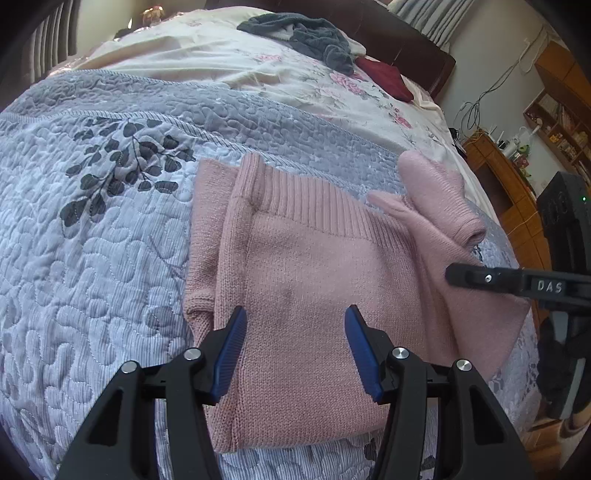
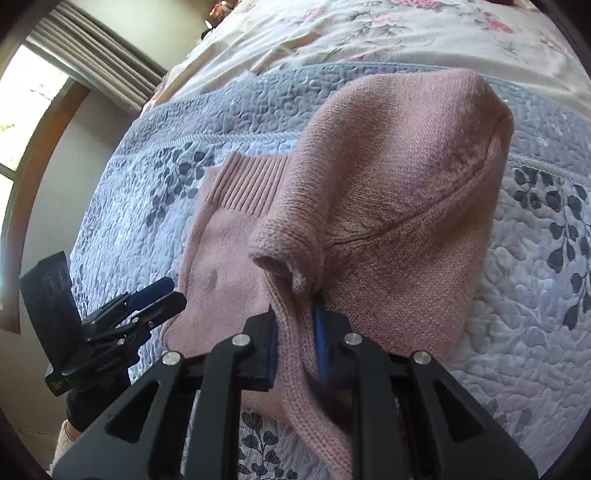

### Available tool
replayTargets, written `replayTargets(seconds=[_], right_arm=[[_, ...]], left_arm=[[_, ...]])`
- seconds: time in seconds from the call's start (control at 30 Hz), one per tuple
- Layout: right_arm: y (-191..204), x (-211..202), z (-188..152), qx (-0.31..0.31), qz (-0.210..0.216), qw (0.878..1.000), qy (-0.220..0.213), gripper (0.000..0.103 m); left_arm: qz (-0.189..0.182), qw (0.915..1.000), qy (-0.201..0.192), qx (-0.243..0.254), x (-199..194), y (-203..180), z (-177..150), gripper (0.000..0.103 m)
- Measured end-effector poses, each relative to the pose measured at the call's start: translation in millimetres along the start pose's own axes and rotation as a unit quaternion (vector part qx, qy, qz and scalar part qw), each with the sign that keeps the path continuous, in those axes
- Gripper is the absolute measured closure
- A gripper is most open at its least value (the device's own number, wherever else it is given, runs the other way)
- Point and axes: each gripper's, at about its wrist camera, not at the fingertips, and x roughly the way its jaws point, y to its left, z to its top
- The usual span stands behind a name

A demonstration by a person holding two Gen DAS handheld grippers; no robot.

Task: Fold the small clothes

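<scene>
A pink knitted sweater [image 1: 306,280] lies on the quilted bed cover, its ribbed hem toward the far side. My left gripper [image 1: 295,321] hovers open over the near part of the sweater, blue pads apart, nothing between them. The right gripper [image 2: 295,314] is shut on a bunched fold of the pink sweater [image 2: 388,206], and lifts its right side up off the bed. In the left wrist view the right gripper [image 1: 452,275] comes in from the right at the raised fabric. From the right wrist view the left gripper [image 2: 162,293] shows at the left edge.
The grey-blue quilt [image 1: 92,258] with a leaf print covers the bed. Beyond it lies a floral duvet [image 1: 280,74] with a dark grey towel [image 1: 303,35] and a dark red cloth [image 1: 386,77]. Wooden shelves [image 1: 517,177] stand to the right, a window [image 2: 26,110] to the left.
</scene>
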Motion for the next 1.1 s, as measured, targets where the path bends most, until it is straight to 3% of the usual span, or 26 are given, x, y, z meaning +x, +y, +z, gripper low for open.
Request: replayTargets(seconds=[0.13, 0.2, 0.3, 0.53, 0.8, 1.1], right_arm=[[9, 25, -7, -0.004, 0.005, 1.000, 0.027, 0.080], [9, 34, -9, 0.007, 0.028, 0.999, 0.039, 0.071], [7, 38, -13, 0.017, 0.055, 0.997, 0.044, 0.068], [-9, -5, -23, 0.032, 0.126, 0.991, 0.011, 0.065], [-64, -58, -56, 0.059, 0.102, 0.992, -0.040, 0.062], [-114, -53, -93, 0.106, 0.111, 0.987, -0.042, 0.062]], left_arm=[[-0.028, 0.9992, 0.002, -0.028, 2, 4, 3, 0.047], [-0.045, 0.9981, 0.002, -0.043, 3, 5, 4, 0.047], [-0.076, 0.9950, 0.005, -0.065, 5, 6, 6, 0.047], [-0.125, 0.9875, 0.029, -0.092, 23, -4, 8, 0.046], [-0.158, 0.9801, 0.053, -0.108, 56, -29, 12, 0.041], [-0.136, 0.9826, 0.066, -0.108, 90, -52, 16, 0.035]])
